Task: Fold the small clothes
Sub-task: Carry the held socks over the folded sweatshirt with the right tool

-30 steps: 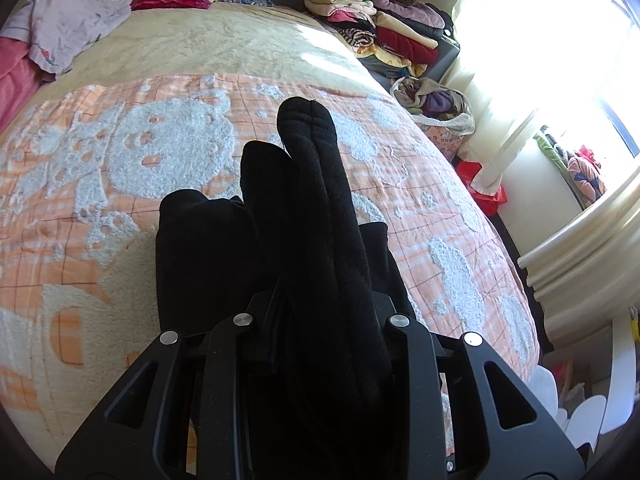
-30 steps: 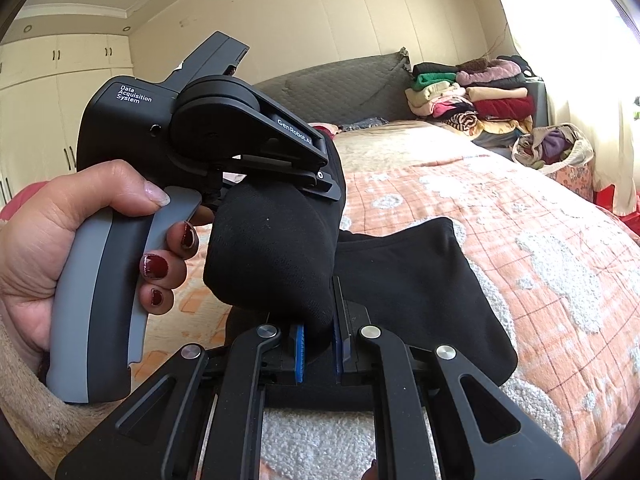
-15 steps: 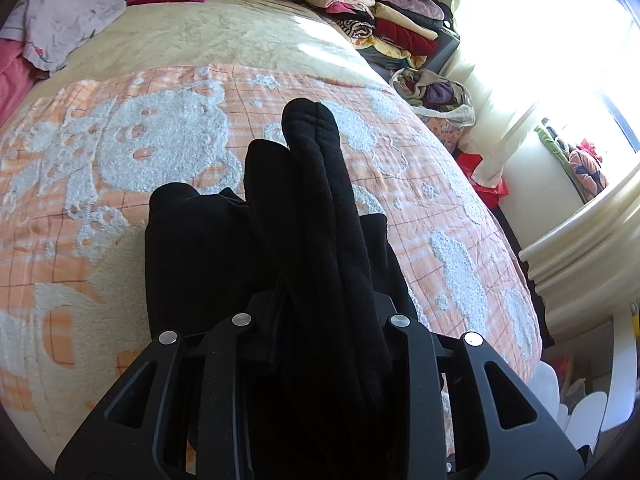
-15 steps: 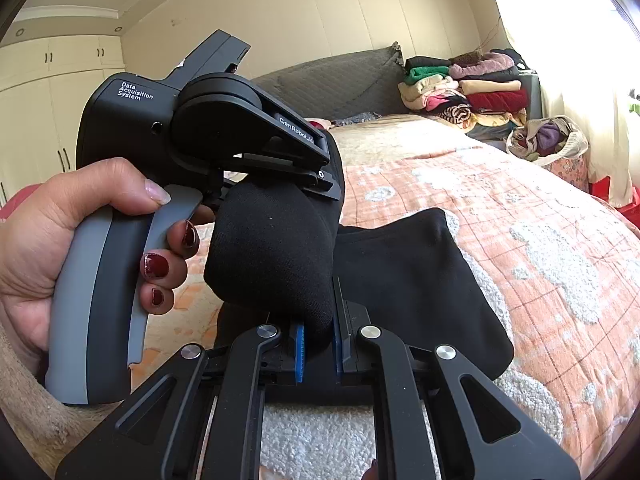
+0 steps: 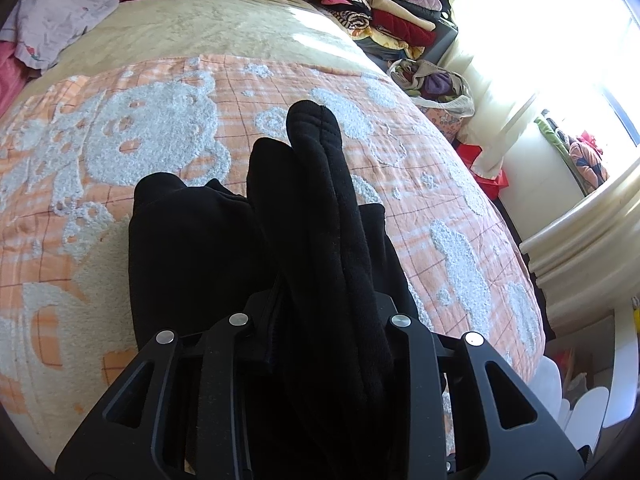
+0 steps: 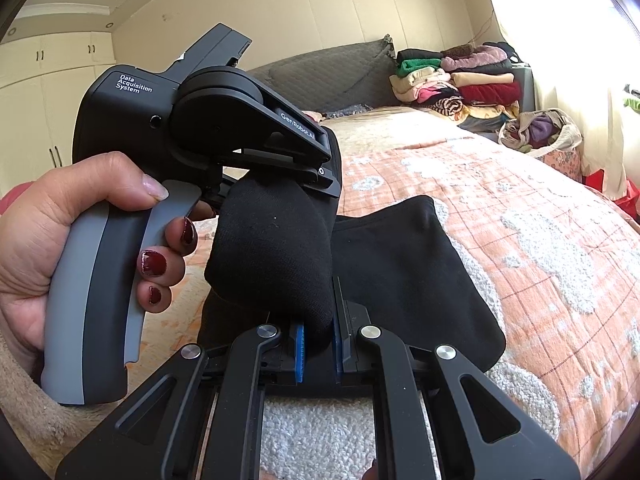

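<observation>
A black garment [image 5: 188, 248] lies partly spread on the orange and white blanket [image 5: 120, 140]. A thick folded bundle of it rises between the fingers of my left gripper [image 5: 320, 296], which is shut on it; the cloth hides the fingertips. In the right wrist view a hand [image 6: 36, 248] holds the left gripper [image 6: 320, 184] by its grey handle, with black cloth bulging under its jaws. My right gripper [image 6: 318, 344] is shut on the lower end of that bundle, which is pinched between its blue pads [image 6: 298, 354]. The rest of the garment [image 6: 404, 280] lies flat on the bed.
A stack of folded clothes [image 5: 384, 12] sits at the bed's far right corner, with a bag of clothes [image 5: 436, 84] beside it. Loose pink and lilac clothes [image 5: 60, 16] lie at the far left. White wardrobe doors [image 6: 52, 100] stand on the left; a bright curtained window is on the right.
</observation>
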The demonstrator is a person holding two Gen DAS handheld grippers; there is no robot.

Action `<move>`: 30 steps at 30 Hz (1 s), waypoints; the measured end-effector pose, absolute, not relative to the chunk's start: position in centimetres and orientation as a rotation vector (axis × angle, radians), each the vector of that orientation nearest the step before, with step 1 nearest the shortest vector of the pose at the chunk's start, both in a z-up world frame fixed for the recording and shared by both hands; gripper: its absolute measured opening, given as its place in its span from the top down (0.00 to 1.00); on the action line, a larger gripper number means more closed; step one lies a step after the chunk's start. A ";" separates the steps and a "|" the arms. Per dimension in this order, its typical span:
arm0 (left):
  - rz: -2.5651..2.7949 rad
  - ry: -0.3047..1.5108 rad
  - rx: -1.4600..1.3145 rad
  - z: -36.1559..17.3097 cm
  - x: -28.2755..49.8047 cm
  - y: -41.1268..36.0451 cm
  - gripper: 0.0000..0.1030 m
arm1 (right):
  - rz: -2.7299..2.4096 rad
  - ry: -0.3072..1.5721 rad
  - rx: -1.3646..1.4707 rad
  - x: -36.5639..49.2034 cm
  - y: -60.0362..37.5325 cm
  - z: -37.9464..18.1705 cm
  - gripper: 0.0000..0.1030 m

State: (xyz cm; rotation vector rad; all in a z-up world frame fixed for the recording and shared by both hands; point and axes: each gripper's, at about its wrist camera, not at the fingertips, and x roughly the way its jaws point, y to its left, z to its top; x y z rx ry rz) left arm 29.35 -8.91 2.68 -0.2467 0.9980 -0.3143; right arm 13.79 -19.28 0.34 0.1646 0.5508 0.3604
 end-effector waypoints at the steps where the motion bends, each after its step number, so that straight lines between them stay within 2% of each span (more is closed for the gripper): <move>1: -0.314 1.000 -0.245 2.6 29.4 -8.9 0.79 | 0.359 0.553 0.165 13.9 -19.3 0.3 0.91; 30: -0.324 1.046 -0.185 0.8 30.0 -11.3 0.74 | 0.329 0.599 0.195 15.2 -20.1 -1.4 0.91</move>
